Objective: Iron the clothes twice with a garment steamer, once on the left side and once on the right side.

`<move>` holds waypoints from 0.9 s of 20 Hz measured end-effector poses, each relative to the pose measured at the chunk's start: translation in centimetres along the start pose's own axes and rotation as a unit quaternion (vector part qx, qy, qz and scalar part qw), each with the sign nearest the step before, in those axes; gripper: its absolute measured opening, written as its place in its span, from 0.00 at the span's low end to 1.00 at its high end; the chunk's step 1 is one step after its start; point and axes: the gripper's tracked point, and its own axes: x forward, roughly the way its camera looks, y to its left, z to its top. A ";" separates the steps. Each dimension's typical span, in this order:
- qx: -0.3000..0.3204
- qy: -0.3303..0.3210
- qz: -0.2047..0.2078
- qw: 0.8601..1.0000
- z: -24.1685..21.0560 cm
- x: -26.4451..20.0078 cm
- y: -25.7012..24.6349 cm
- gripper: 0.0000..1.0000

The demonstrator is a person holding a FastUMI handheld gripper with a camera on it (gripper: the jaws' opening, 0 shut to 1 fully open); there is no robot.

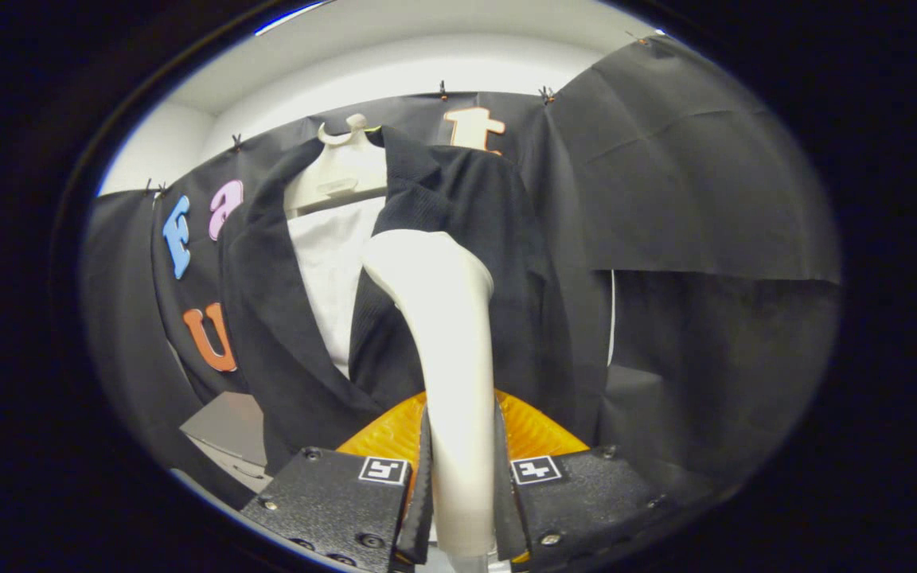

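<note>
A dark jacket (474, 239) over a white shirt (331, 270) hangs on a white hanger (343, 171) against the booth wall. My gripper (461, 485) is shut on the handle of a white garment steamer (446, 318), both fingers pressing its sides. The steamer stands upright between the fingers, and its head rests against the jacket's right front panel, near the lapel. An orange ribbed part (538, 430) shows just behind the handle, low down.
Black cloth (705, 199) covers the wall behind and to the right of the jacket. A grey flat surface (228, 430) lies low to the left of the jacket. White wall and ceiling rise above the cloth.
</note>
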 end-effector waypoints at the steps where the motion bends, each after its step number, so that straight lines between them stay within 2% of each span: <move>1: -0.003 0.003 -0.005 1.000 -0.3 0.3 -0.1 0.34; 8: -0.027 0.018 -0.029 0.999 -1.4 1.0 0.1 0.34; 18: -0.043 0.038 -0.040 0.998 -4.8 1.0 -0.3 0.34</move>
